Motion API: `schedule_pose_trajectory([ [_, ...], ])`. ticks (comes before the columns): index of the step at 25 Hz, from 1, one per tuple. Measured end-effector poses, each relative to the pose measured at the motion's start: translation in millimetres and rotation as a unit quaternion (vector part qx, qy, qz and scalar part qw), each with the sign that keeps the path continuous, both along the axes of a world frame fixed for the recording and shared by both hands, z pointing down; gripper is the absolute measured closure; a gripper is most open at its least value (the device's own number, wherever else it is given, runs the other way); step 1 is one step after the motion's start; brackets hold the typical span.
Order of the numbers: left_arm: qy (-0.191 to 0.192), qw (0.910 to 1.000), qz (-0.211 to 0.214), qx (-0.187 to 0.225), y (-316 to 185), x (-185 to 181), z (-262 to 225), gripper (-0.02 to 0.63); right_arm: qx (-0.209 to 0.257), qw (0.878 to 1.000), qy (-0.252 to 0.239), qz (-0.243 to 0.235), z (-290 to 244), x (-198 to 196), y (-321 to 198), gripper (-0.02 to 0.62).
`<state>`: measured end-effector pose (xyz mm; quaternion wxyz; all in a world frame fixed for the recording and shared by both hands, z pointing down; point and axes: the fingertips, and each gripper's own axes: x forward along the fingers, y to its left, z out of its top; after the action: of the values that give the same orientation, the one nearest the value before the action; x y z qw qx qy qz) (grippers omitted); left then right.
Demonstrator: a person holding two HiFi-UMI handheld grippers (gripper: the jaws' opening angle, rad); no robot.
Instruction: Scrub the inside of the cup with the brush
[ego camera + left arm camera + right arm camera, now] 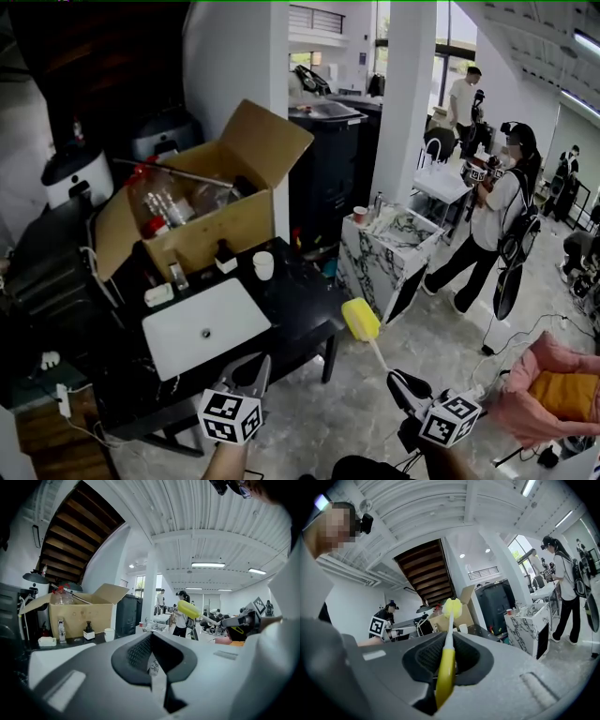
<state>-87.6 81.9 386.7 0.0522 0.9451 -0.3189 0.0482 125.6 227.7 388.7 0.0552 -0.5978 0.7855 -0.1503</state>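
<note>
A white cup (263, 265) stands on the black table (300, 309), in front of an open cardboard box (202, 202) and behind a white basin (206, 328). My left gripper (258, 361) hangs at the table's near edge, shut with nothing between its jaws (151, 640); the cup (109, 634) is well ahead of it. My right gripper (394, 377) is off the table's right corner, shut on the brush's yellow handle (445, 677). The brush's white stem ends in a yellow sponge head (361, 319), well short of the cup (463, 628).
A marble-patterned cabinet (394, 248) stands right of the table, and a person (497, 216) stands beyond it. A pink chair (553, 384) is at the lower right. A small dark bottle (88, 631) and a white appliance (75, 173) sit near the box.
</note>
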Motion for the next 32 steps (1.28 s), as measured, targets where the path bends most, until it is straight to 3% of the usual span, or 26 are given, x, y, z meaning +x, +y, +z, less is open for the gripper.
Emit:
schedule_pose_trajectory([
  [13,-0.012,0.9995,-0.005,-0.027,-64.5,42.4,20.2,0.588,-0.018,1.0,-0.016,-0.017,10.0,33.9,-73.6,0.554],
  [21,-0.033,0.9974,-0.05,-0.04,-118.5,70.1,22.9,0.586,-0.032,0.997,-0.039,-0.051,17.0,77.7,-148.3,0.554],
  [32,-0.046,0.992,-0.111,-0.039,-163.3,115.6,15.4,0.586,-0.03,0.991,-0.077,-0.108,27.1,134.4,-210.5,0.554],
])
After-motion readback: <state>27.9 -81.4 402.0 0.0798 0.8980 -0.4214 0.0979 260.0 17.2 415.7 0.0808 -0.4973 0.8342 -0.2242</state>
